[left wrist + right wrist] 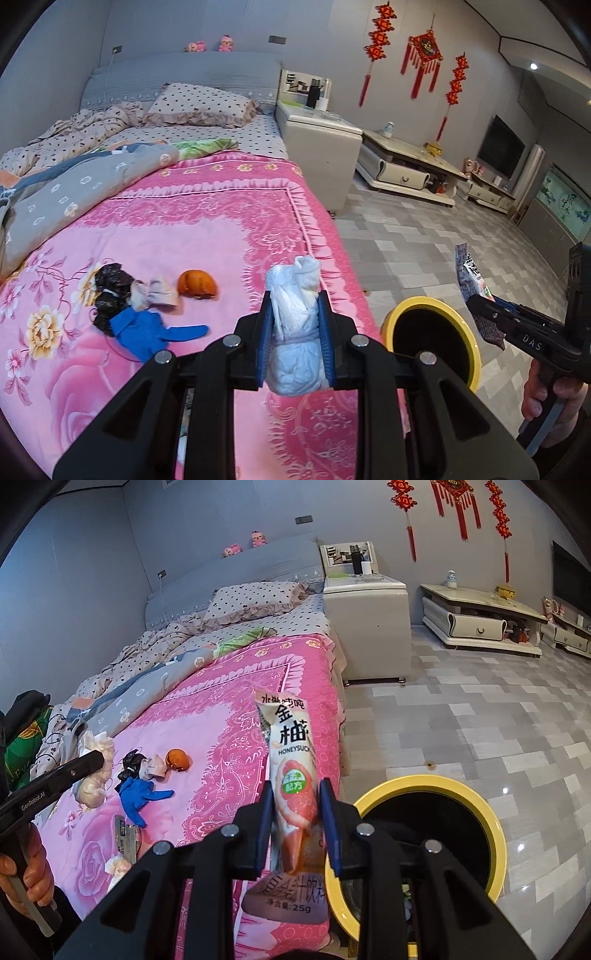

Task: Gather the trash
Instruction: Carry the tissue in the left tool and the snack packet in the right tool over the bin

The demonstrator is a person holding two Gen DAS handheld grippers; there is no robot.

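Observation:
My left gripper (295, 304) is shut on a crumpled white tissue wad (295, 354) above the pink bedspread (207, 221) near the bed's right edge. My right gripper (295, 788) is shut on a pink-and-white drink sachet (291, 746), close to the yellow-rimmed bin (496, 834) on the floor beside the bed. The left wrist view shows the bin (471, 332) just right of the held tissue. On the bedspread lie an orange peel (195, 283), a blue glove (147, 332), a black wrapper (110, 291) and a beige tissue (159, 293).
A small foil sachet (125, 836) and another tissue wad (118, 866) lie near the bed's front edge. A grey duvet (74, 195) covers the bed's left side. A white bedside cabinet (321, 147) and a low TV stand (476, 624) stand beyond the grey tiled floor (480, 720).

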